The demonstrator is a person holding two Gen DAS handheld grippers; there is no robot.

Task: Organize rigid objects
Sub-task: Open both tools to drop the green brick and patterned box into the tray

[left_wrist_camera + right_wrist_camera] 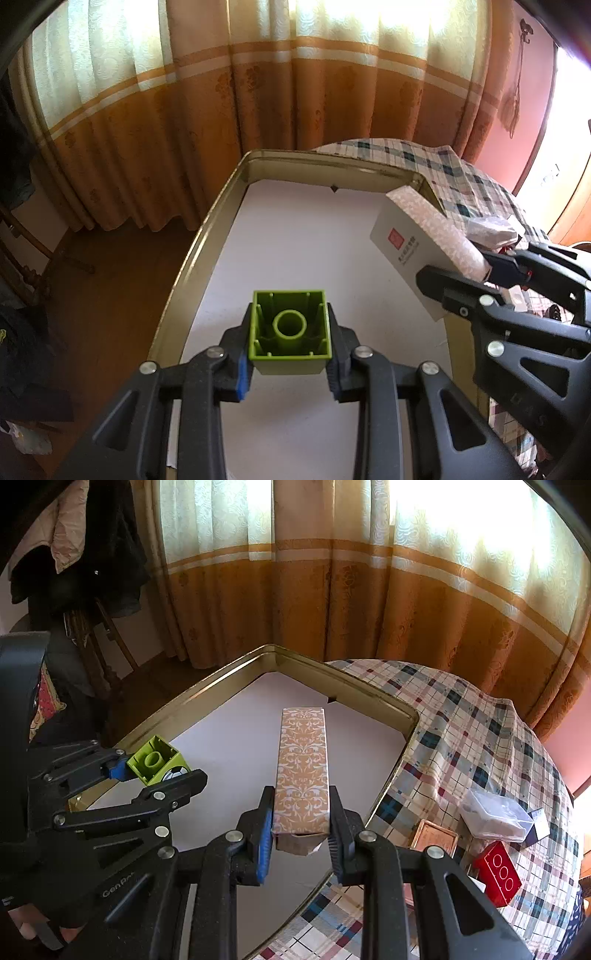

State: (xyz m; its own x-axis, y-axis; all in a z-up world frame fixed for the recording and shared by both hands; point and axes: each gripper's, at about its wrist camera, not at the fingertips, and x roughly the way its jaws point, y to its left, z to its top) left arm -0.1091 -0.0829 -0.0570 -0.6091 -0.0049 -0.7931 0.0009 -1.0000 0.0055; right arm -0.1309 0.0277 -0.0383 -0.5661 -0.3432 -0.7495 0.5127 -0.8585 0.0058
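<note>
My left gripper is shut on a green hollow block, its open underside facing the camera, held above the white floor of a gold-rimmed tin tray. From the right wrist the same green block shows at the tray's left rim. A long patterned box sticks forward over the tray, and my right gripper is shut on its near end. In the left wrist view this patterned box hangs at the tray's right side in the right gripper.
A plaid cloth covers the table right of the tray. On it lie a clear plastic bag, a red block and a copper-coloured tin. Curtains hang behind; a wooden chair stands at left.
</note>
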